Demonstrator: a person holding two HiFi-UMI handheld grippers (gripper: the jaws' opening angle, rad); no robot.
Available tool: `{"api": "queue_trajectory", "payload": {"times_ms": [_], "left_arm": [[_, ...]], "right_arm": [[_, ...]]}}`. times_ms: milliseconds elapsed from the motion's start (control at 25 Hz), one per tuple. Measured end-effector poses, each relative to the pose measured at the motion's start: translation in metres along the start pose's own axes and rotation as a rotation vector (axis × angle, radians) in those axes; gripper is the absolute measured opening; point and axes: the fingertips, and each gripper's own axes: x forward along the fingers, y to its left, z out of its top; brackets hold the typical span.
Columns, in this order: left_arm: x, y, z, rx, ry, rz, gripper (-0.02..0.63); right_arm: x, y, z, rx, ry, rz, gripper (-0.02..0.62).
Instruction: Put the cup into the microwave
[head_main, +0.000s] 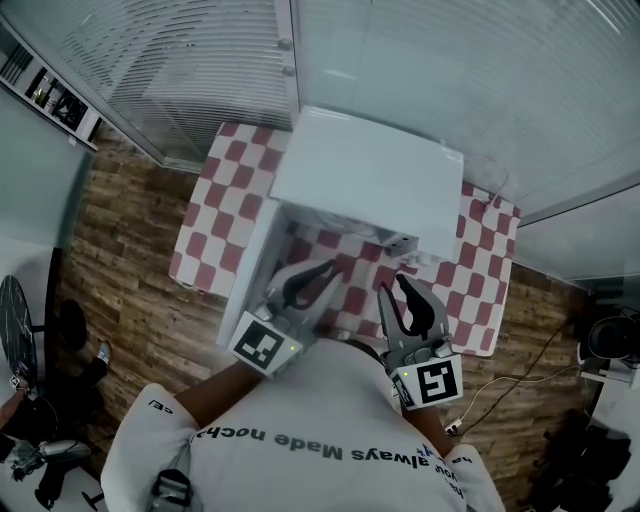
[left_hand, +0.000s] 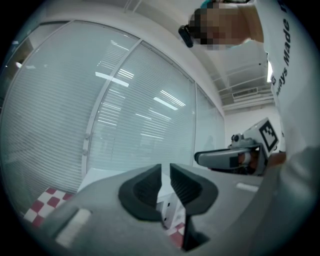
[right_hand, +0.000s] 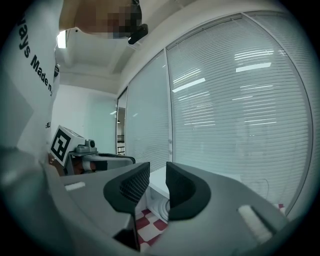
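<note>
A white microwave (head_main: 370, 180) stands on a table with a red-and-white checked cloth (head_main: 215, 215). Its door (head_main: 258, 262) hangs open at the left, and the inside is hidden under the top. No cup shows in any view. My left gripper (head_main: 330, 266) is held level in front of the open door, its jaws nearly together with nothing between them (left_hand: 165, 172). My right gripper (head_main: 392, 285) hovers beside it at the microwave's front right, shut and empty (right_hand: 157, 172). Each gripper view shows the other gripper (left_hand: 235, 157) (right_hand: 100, 161) alongside.
A glass wall with blinds (head_main: 450, 70) runs close behind the table. Wood flooring (head_main: 120, 270) surrounds it. A cable (head_main: 520, 370) trails on the floor at the right. Dark equipment sits at the left (head_main: 40, 440) and right (head_main: 605, 340) edges.
</note>
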Motion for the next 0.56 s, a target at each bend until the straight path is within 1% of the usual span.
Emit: {"api": "queue_trajectory", "payload": {"times_ms": [560], "left_arm": [[-0.0021,0.0071,-0.0041,0.006,0.005,0.004,0.055]], "right_arm": [[0.0049,-0.0008,-0.0028,-0.003,-0.002,-0.005,0.103]]}}
